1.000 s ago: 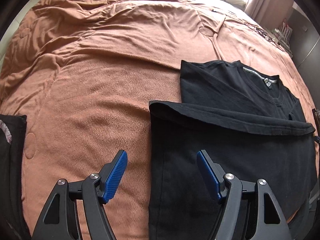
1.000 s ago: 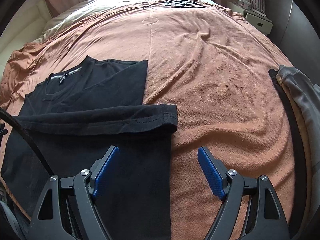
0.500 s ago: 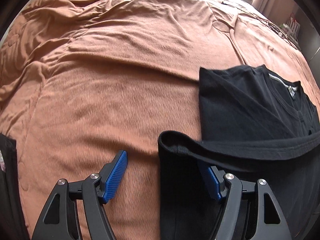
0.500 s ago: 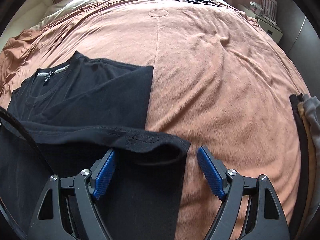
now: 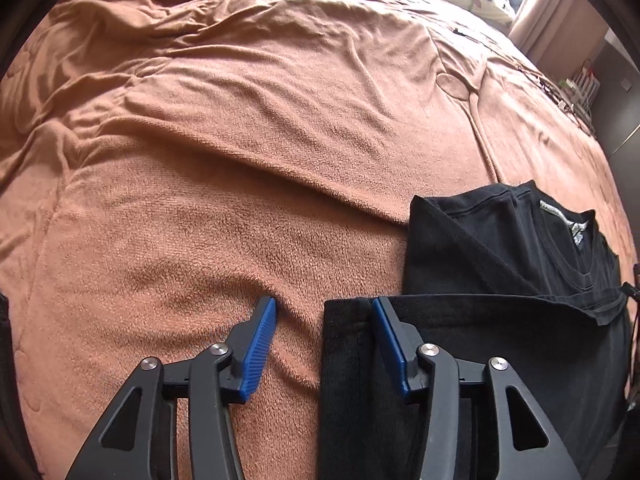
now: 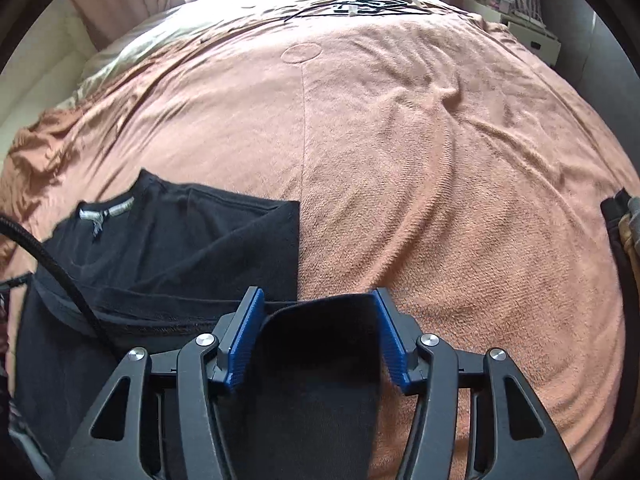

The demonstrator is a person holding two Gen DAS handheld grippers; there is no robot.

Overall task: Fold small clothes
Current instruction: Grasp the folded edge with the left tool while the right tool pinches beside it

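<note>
While both sets of jaws are closing on the folded-up bottom edge of the black t-shirt (image 5: 500, 264), neither looks properly clamped yet, so I'd say this is where it can go sideways. The shirt lies on the bed's orange blanket (image 5: 240, 160), collar end farthest from the cameras, sleeves tucked in, hem edge already brought up partway over the body. The left gripper (image 5: 324, 336) has one corner of that doubled edge between its jaws, but the cloth hugs the right-hand pad while the left-hand pad sits on bare blanket, so it might pinch blanket fuzz along with the shirt, or only catch the top layer. The right gripper (image 6: 316, 336) has the other corner between its jaws with a little daylight on both sides. If one side bites before the other, or one grabs a single layer, I reckon the fold goes up crooked and the hem won't meet the collar squarely. There's also a black cable (image 6: 52, 264) draped across the shirt in the right view that could snag.
</note>
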